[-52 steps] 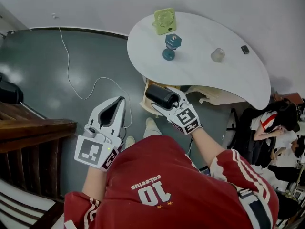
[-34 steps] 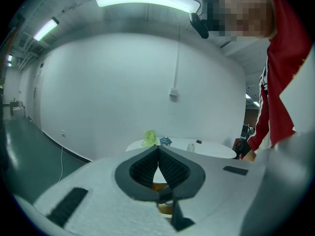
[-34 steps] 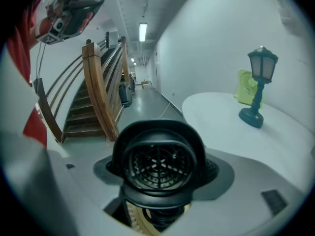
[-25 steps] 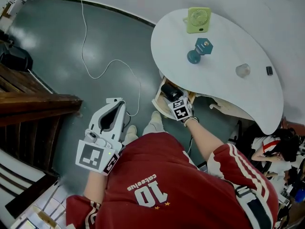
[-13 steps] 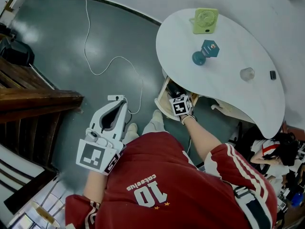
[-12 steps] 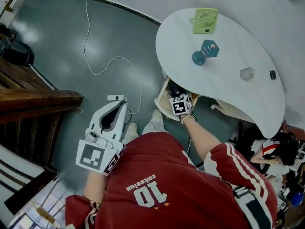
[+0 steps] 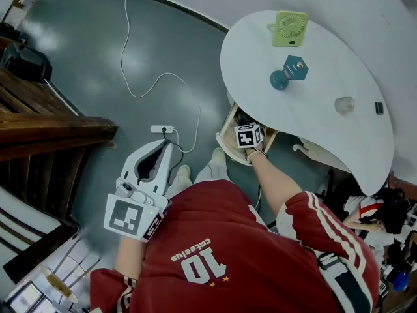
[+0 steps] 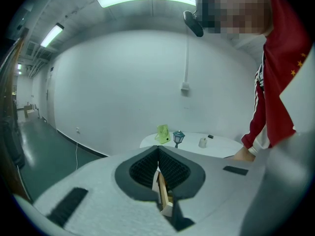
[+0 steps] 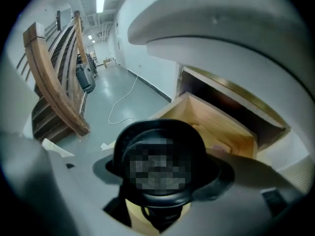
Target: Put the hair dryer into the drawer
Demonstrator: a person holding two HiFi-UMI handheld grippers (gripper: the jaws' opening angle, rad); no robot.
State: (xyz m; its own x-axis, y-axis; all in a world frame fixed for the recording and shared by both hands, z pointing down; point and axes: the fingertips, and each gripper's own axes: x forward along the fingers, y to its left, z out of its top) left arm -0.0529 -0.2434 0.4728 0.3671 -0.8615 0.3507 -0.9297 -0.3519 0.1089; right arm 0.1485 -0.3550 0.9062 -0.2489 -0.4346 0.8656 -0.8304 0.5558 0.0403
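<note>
Black hair dryer (image 9: pixel 158 132) was pinched btwn the right gripper (image 7: pixel 245 128) jaws, held at the open wooden drawer (image 7: pixel 227 134) under the table (image 7: pixel 326 57)'s near edge. Couldn't tell if it was resting inside. On the table: green fan (image 7: pixel 290 28) at far edge, blue lamp (image 7: pixel 288 72) approx. mid, glass (image 7: pixel 344 105) and small black item (image 7: pixel 378 108) twd right end. Left gripper (image 7: pixel 156 156), jaws pressed together w/ nothing btwn, was over the floor, well apart from the drawer. White cable (image 7: pixel 140 90) lay on the floor.

White tabletop (image 7: pixel 326 57) overhangs the open drawer (image 7: pixel 227 128), leaving its front free.
</note>
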